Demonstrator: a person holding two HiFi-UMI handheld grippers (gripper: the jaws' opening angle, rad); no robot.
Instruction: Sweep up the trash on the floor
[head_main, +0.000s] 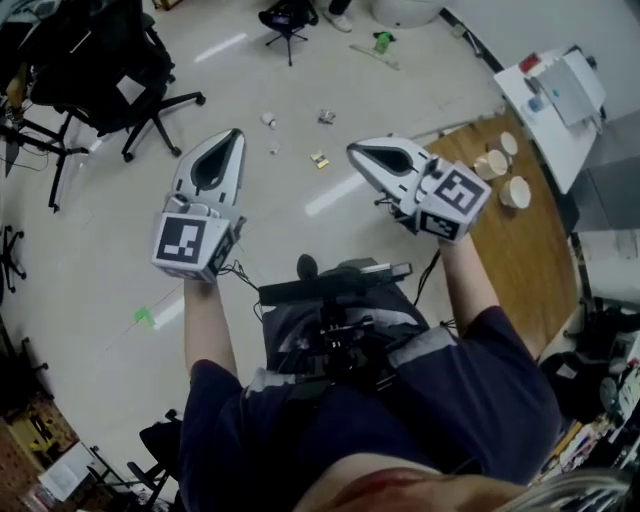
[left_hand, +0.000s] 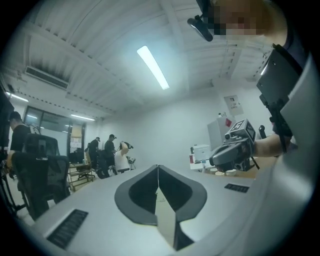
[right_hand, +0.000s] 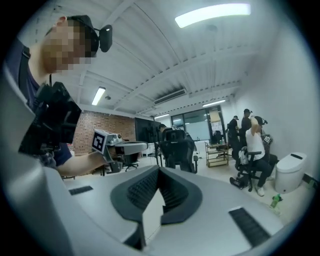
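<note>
Forearms (head_main: 205, 320) hold the left gripper (head_main: 234, 135) and right gripper (head_main: 353, 150) level, both pressed together, empty. Trash (head_main: 320, 160) lies scattered on the floor (head_main: 230, 90) at 12 o'clock. With no broom visible, stepping forward could kick scraps under the chair (head_main: 100, 70) at 10 o'clock.

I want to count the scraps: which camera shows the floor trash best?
The head view: it looks down on the scattered trash, small pieces lying apart. The left gripper view and right gripper view look level across the room and show none of it.
</note>
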